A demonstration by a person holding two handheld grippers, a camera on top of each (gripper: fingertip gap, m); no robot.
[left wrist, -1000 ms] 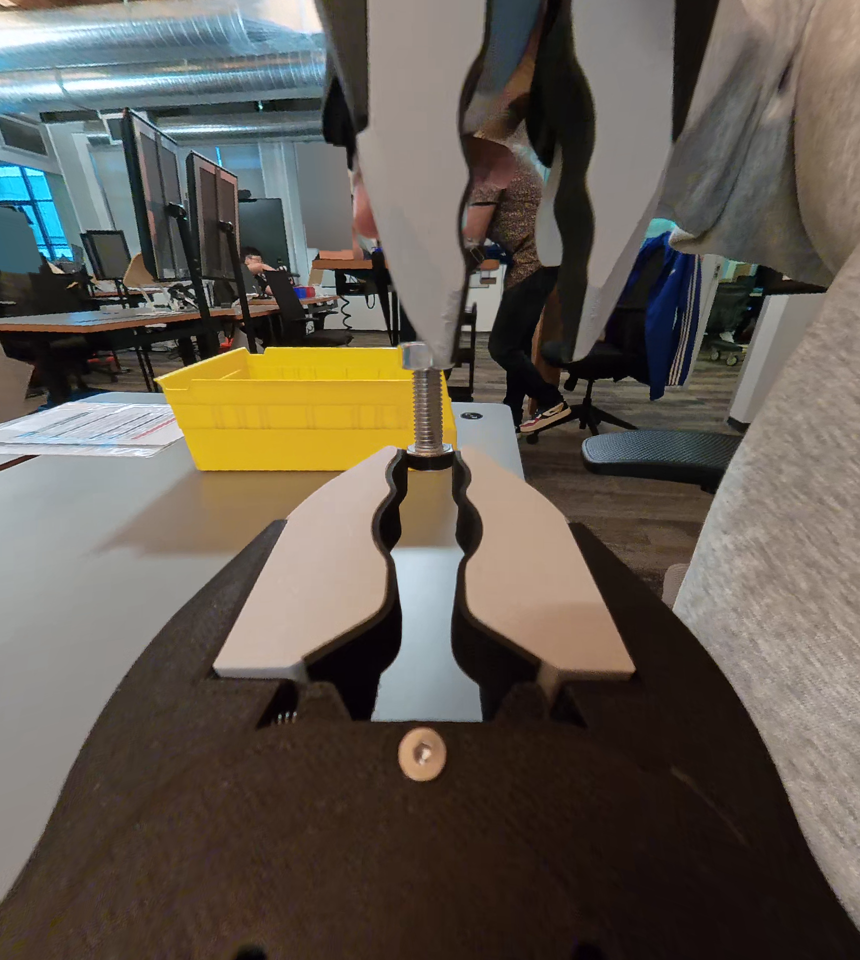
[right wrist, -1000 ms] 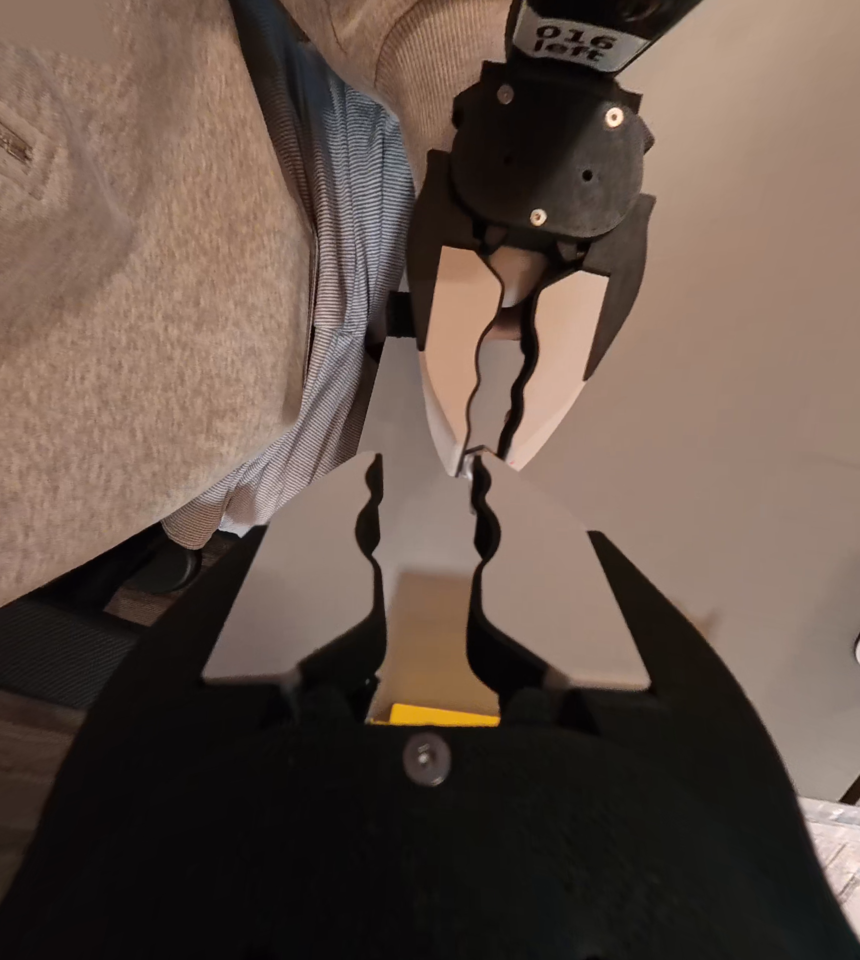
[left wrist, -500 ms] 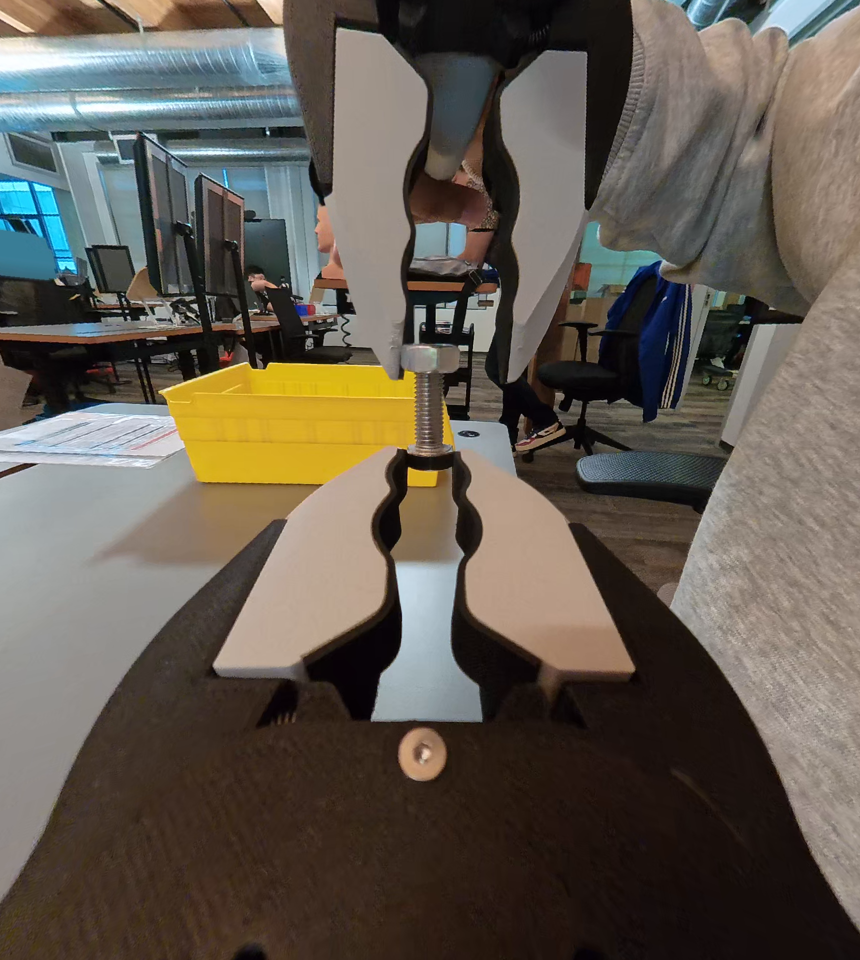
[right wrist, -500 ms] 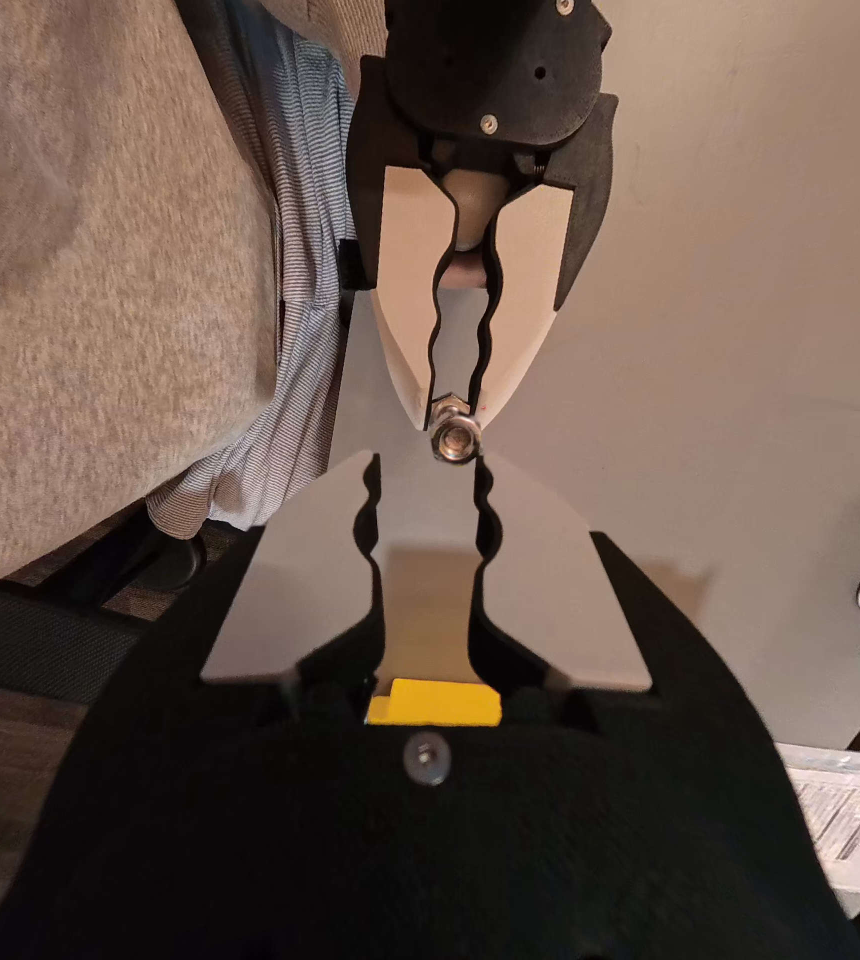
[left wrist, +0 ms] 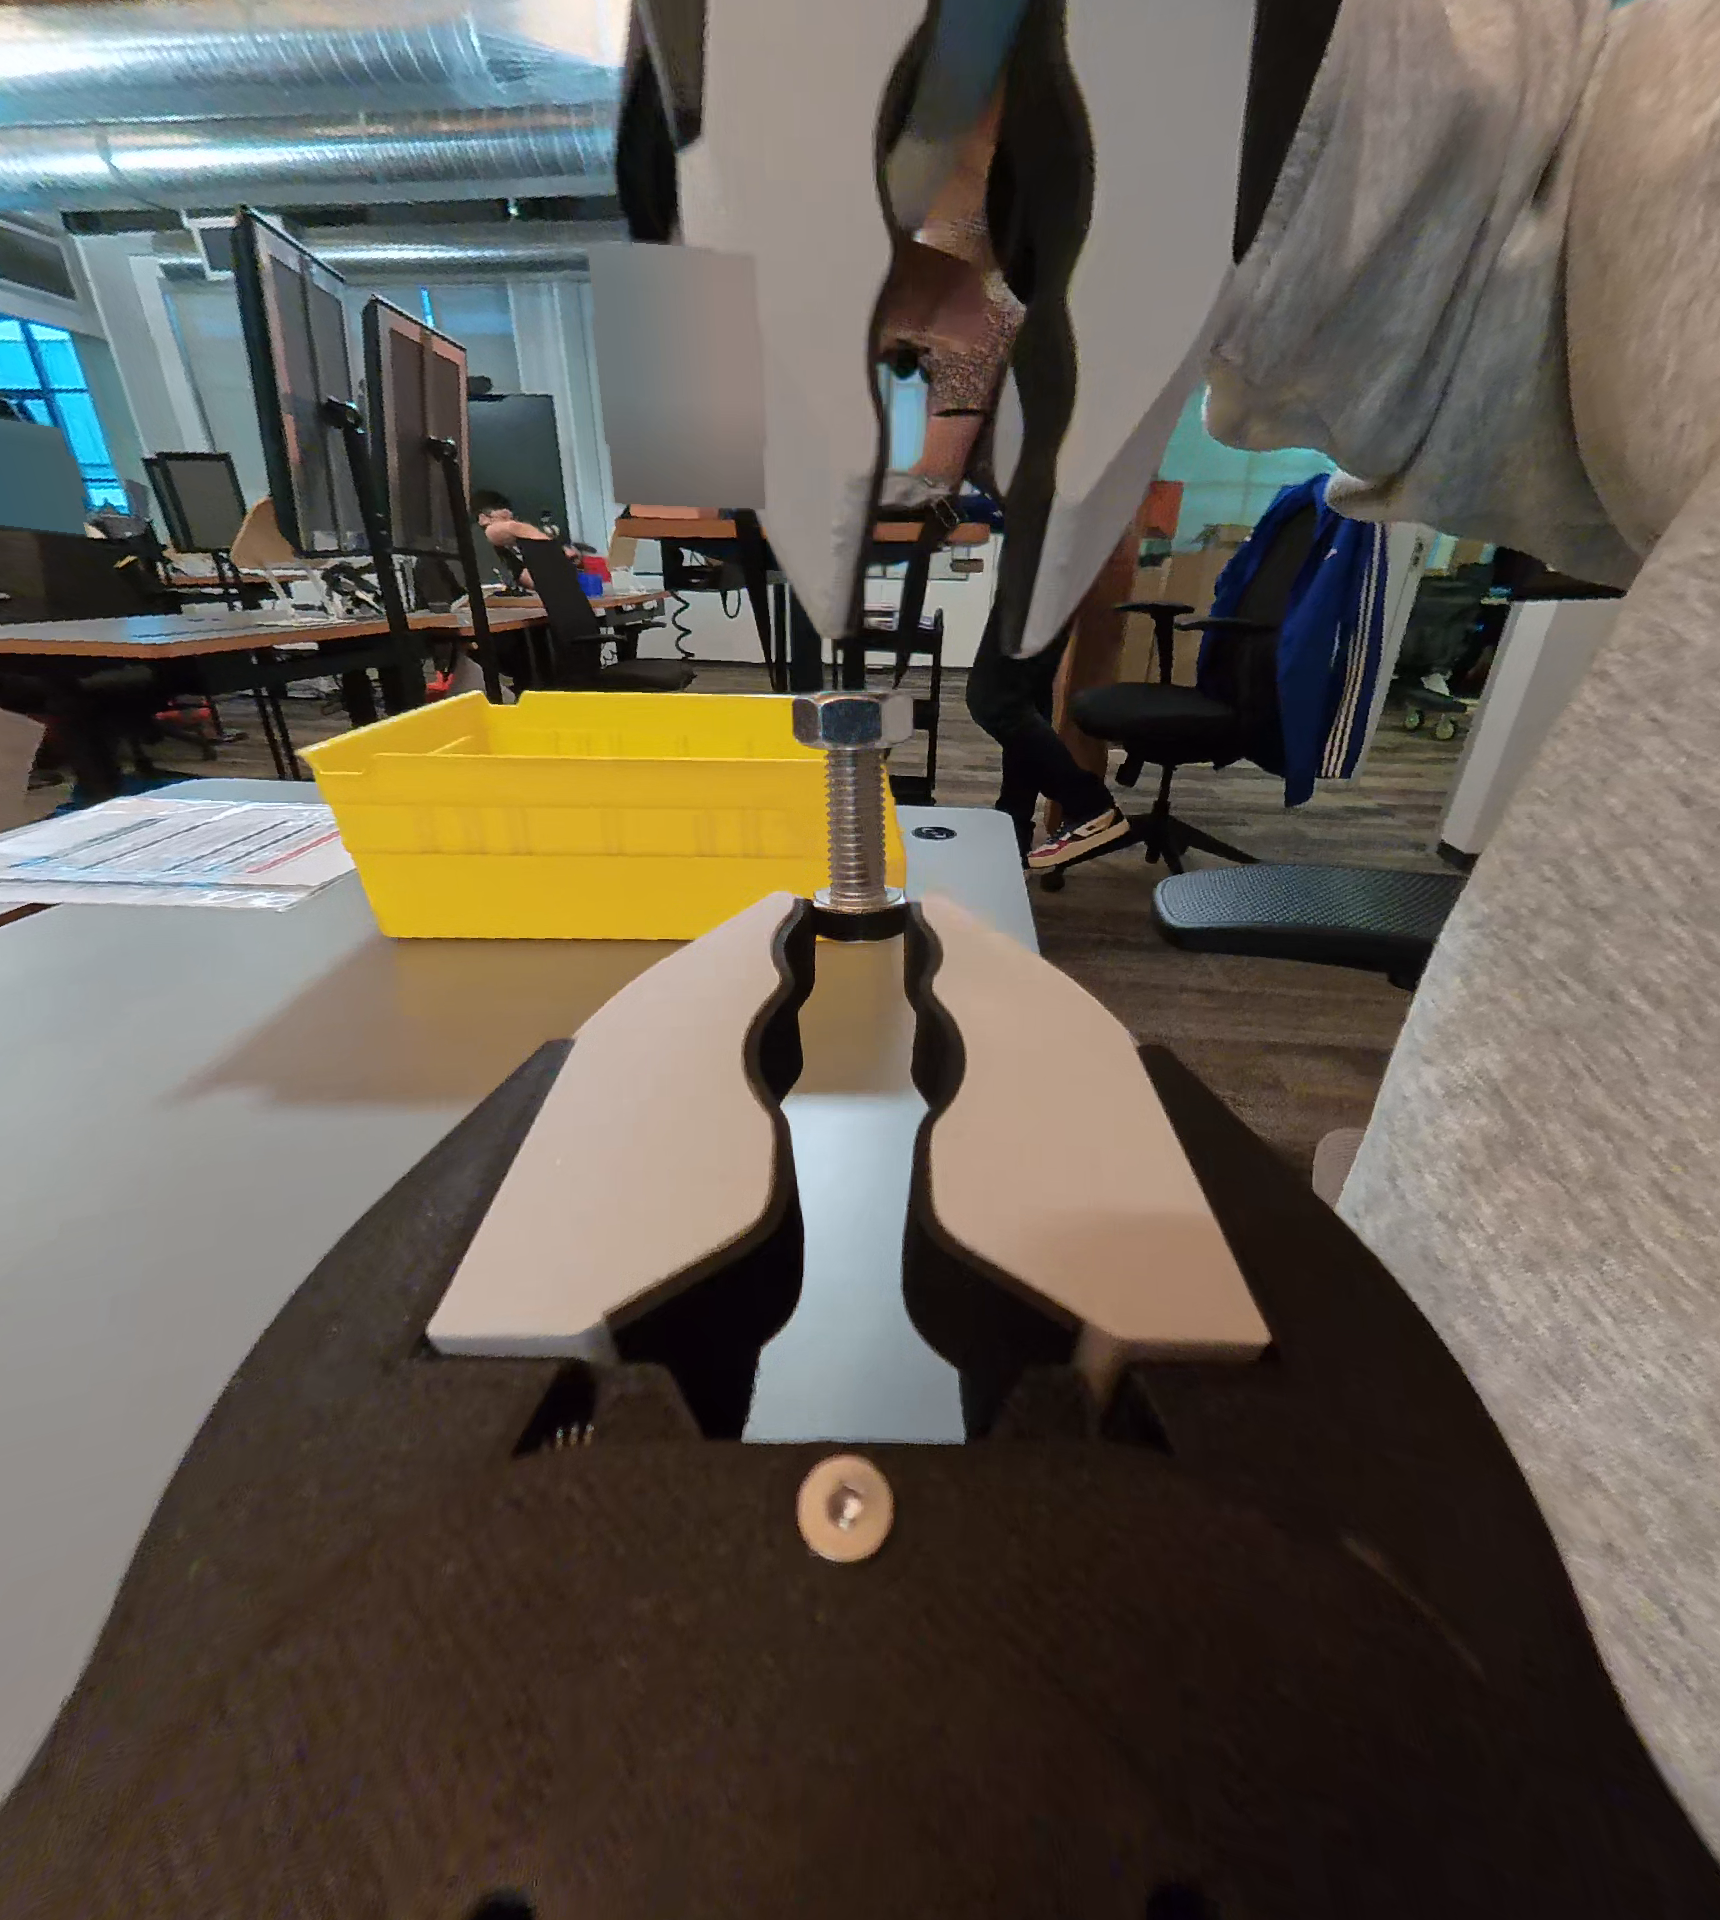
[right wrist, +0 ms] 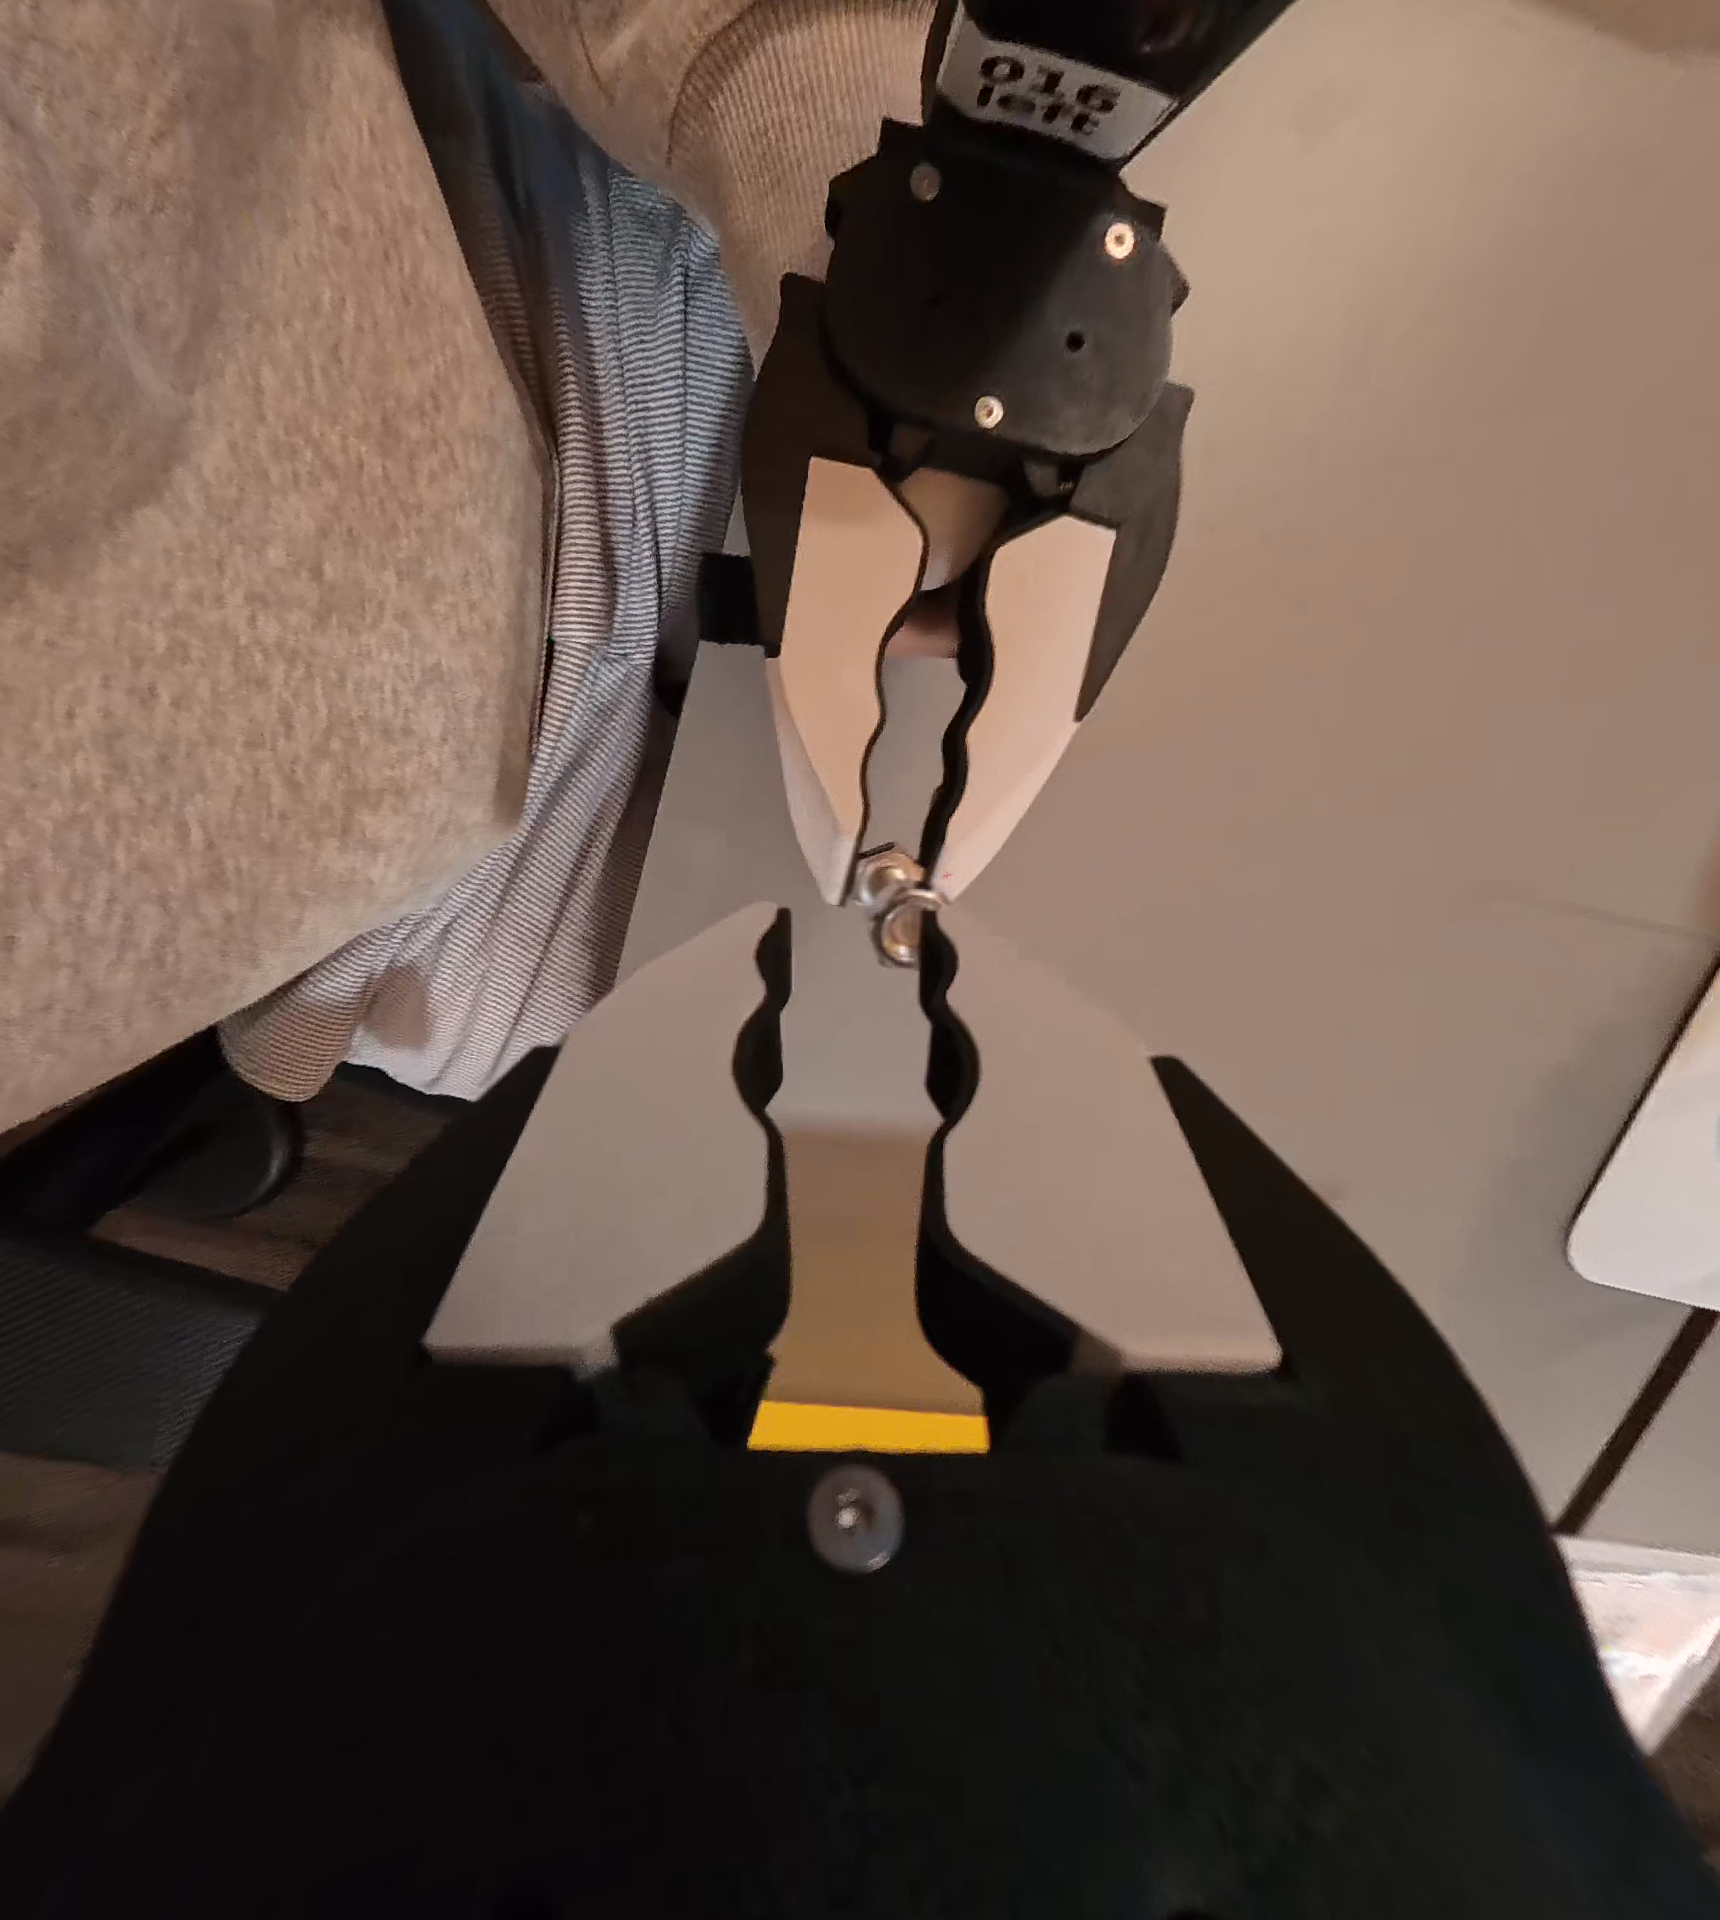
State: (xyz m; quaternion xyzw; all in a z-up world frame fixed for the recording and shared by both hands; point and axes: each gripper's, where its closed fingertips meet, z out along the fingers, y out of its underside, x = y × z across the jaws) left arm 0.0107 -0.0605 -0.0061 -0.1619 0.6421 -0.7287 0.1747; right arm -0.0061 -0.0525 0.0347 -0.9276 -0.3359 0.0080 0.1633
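Observation:
My left gripper (left wrist: pixel 856 914) is shut on the lower end of a steel bolt (left wrist: pixel 851 821) and holds it upright above the grey table (left wrist: pixel 108 1143). The bolt has a hex piece at its top and a dark ring at the fingertips. My right gripper (left wrist: pixel 929 623) hangs point-down just above the hex top, open and empty, not touching it. In the right wrist view the right gripper (right wrist: pixel 856 925) looks down on the bolt (right wrist: pixel 903 932), held in the tips of the left gripper (right wrist: pixel 892 883).
A yellow bin (left wrist: pixel 575 831) stands on the table just behind the bolt. A sheet in a clear sleeve (left wrist: pixel 139 842) lies at the left. A person's grey sleeve (left wrist: pixel 1614 1039) fills the right side. A white tray (right wrist: pixel 1687 1143) sits to the right.
The right gripper straddled the bolt's hex top half a second ago; it has now lifted clear of it and twisted. The left gripper still holds the bolt upright.

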